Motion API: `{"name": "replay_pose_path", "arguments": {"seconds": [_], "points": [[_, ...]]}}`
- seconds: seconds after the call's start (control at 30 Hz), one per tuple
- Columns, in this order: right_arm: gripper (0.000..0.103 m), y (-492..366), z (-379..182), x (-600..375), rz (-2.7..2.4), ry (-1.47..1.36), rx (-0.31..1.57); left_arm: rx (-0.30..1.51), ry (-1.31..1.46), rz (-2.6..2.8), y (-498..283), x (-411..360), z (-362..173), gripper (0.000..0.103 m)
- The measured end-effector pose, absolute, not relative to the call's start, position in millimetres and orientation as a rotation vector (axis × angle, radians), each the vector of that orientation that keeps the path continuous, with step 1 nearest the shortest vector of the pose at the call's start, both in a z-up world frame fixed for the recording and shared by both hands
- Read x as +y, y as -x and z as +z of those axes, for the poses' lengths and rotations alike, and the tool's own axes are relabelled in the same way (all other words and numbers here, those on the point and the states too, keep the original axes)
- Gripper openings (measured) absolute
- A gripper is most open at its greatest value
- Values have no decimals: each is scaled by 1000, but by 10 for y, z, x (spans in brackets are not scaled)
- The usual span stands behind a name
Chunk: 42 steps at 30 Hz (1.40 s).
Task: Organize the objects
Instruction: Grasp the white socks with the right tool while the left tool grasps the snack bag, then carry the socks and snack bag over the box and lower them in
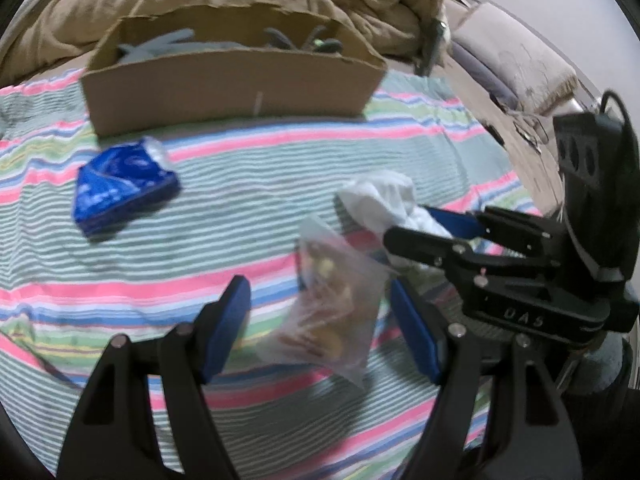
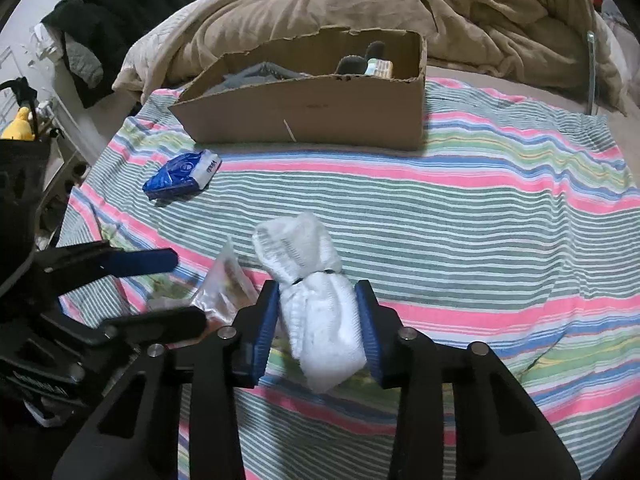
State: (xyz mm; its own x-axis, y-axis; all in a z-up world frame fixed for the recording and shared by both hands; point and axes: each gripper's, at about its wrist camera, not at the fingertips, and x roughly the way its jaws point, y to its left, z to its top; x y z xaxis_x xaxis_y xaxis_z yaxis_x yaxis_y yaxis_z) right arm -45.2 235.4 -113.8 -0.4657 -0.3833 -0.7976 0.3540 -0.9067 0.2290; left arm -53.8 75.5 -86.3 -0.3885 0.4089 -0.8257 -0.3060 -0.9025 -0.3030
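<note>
A clear plastic bag of small items [image 1: 332, 304] lies on the striped cloth between the open fingers of my left gripper [image 1: 320, 312]; it also shows in the right wrist view [image 2: 226, 284]. My right gripper [image 2: 318, 308] is shut on a white rolled sock bundle [image 2: 320, 312], also seen in the left wrist view [image 1: 384, 204]. A blue wipes packet [image 1: 120, 188] lies to the left, also in the right wrist view [image 2: 182, 176]. A cardboard box [image 2: 320, 116] with grey items inside stands at the back, also in the left wrist view [image 1: 228, 88].
A striped cloth [image 2: 500, 208] covers the bed. A tan blanket [image 2: 460, 4] is heaped behind the box. Dark clothes [image 2: 116, 12] hang at the far left. The bed's left edge drops off near the left gripper [image 2: 132, 292].
</note>
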Motion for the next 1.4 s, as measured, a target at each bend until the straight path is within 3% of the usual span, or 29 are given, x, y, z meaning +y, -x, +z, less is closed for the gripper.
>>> {"name": "replay_pose_path", "arguments": {"seconds": [0.37, 0.4, 0.47, 0.57, 1.4], "points": [[40, 409, -1079, 2547, -2404, -1282, -102, -8, 1470, 2240, 497, 976, -1088, 72], [40, 406, -1071, 2551, -2405, -1279, -105, -3, 1468, 2242, 501, 975, -1099, 70], [40, 404, -1057, 2555, -2405, -1273, -108, 13, 1465, 2259, 501, 959, -1105, 55], [40, 399, -1039, 2553, -2406, -1266, -111, -5, 1447, 2268, 511, 911, -1102, 48], [40, 628, -621, 2653, -2499, -1171, -123, -138, 1257, 2443, 695, 541, -459, 47]]}}
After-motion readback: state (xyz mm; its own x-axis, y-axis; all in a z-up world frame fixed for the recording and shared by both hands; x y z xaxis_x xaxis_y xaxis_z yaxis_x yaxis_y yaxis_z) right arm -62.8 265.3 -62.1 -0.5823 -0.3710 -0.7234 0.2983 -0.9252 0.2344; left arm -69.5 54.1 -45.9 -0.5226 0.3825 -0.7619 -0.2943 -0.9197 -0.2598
